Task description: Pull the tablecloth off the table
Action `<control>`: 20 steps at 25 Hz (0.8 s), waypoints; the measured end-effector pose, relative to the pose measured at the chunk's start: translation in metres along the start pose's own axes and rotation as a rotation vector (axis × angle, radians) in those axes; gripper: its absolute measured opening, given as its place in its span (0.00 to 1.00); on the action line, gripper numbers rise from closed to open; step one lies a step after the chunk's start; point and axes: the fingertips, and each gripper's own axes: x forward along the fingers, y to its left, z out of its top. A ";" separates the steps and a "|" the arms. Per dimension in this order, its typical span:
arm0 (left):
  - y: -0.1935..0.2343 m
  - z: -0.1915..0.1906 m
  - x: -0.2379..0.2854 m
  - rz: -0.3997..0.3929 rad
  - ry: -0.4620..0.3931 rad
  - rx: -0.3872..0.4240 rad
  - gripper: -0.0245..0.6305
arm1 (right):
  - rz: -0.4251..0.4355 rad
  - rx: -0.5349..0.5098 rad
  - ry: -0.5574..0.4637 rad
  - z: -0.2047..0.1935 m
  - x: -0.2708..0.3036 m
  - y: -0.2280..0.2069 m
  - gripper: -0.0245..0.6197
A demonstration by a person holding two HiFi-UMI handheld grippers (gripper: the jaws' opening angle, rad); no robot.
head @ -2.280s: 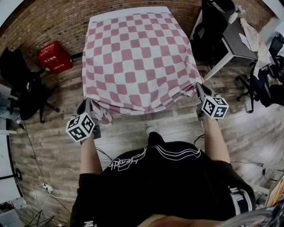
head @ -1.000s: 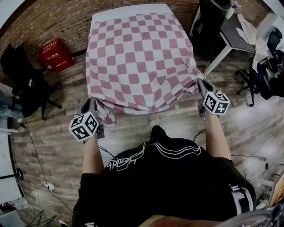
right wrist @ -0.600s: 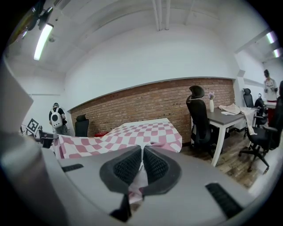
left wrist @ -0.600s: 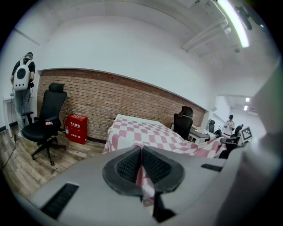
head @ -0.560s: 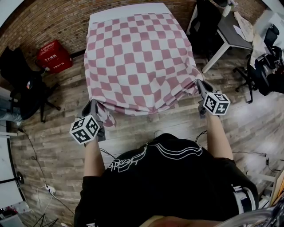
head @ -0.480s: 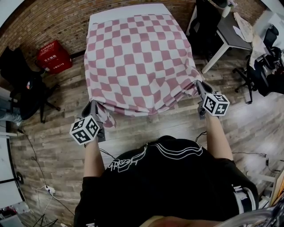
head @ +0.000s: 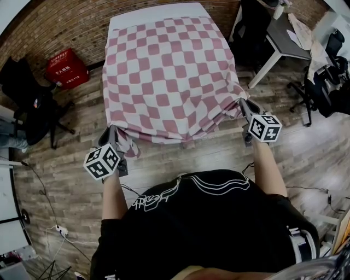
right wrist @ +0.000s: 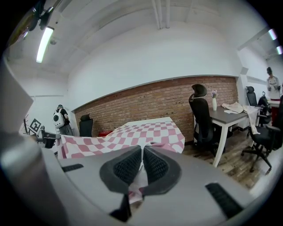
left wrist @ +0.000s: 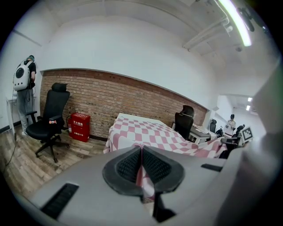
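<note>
A pink-and-white checked tablecloth (head: 167, 71) covers a white table (head: 158, 11) that stands against a brick wall. Its near edge hangs off the table, stretched between my two grippers. My left gripper (head: 113, 133) is shut on the cloth's near left corner, and the fabric shows pinched between its pads (left wrist: 142, 170). My right gripper (head: 241, 105) is shut on the near right corner, with cloth caught between its pads (right wrist: 141, 170). The cloth (left wrist: 150, 132) (right wrist: 132, 132) runs back over the table in both gripper views. A bare strip of table shows at the far end.
A red box (head: 66, 69) stands by the wall at left, next to a black office chair (head: 30, 106). At right are another black chair (head: 257, 27) and a grey desk (head: 290, 46) with papers. A person with a backpack (left wrist: 23, 84) stands far left. The floor is wood plank.
The cloth's near edge has come a little further towards me, and slightly more bare table shows at the far end. Both grippers have kept their hold on the corners.
</note>
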 end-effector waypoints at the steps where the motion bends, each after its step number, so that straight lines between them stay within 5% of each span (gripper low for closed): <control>1: -0.001 0.002 0.000 0.001 0.002 0.002 0.05 | 0.002 0.002 0.001 0.001 0.000 0.000 0.04; 11: -0.007 0.031 0.016 0.003 0.023 -0.001 0.05 | 0.020 -0.001 0.008 0.028 0.012 0.000 0.04; 20: -0.052 -0.057 -0.069 0.038 0.032 -0.027 0.05 | 0.062 -0.012 0.009 -0.032 -0.076 -0.010 0.04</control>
